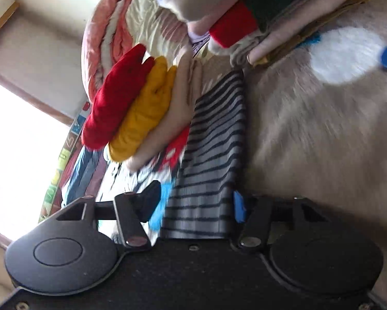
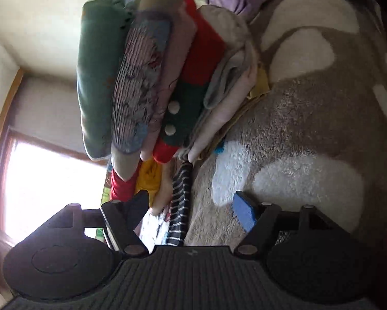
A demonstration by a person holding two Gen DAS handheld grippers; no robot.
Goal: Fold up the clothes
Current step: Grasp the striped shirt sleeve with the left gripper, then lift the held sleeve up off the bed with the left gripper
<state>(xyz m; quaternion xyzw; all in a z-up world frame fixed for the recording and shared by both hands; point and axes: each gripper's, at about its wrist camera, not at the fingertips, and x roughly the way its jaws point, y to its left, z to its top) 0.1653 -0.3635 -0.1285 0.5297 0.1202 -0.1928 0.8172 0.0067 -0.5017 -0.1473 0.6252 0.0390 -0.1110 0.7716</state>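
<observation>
A grey garment with dark stripes lies on the fluffy beige and white blanket, at the bottom of a pile of folded clothes. My left gripper is open, its blue-padded fingers straddling the near edge of the striped garment. My right gripper is open, with the striped garment's edge between its fingers and the blue pad resting by the blanket. Whether either gripper touches the cloth is unclear.
A folded red piece, a yellow one and a pale one lie on the striped garment. A second stack of folded clothes with a red and green sweater stands beyond. A rolled pink quilt and a bright window are to the left.
</observation>
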